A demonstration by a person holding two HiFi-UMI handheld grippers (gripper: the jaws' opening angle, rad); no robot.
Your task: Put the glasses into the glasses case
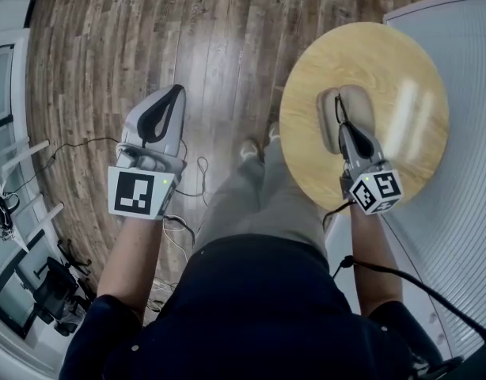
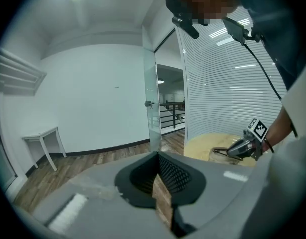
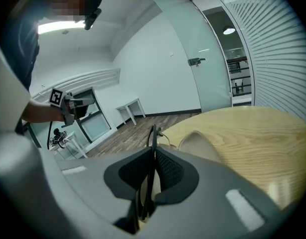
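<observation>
Right claw (image 3: 153,156): I have it pinched almost closed on the thin dark frame of the glasses (image 3: 152,133), just above the open beige case (image 3: 200,146) on the round table (image 3: 252,138). Left claw (image 2: 159,158): closed, empty. Advice: lower level, release inside the case

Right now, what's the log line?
left tool: shut, empty | right tool: shut on glasses | over glasses case on round table

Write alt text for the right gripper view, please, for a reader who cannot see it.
The right gripper is shut on the thin black frame of a pair of glasses, with a beige glasses case just beyond its jaws on a round wooden table.
</observation>
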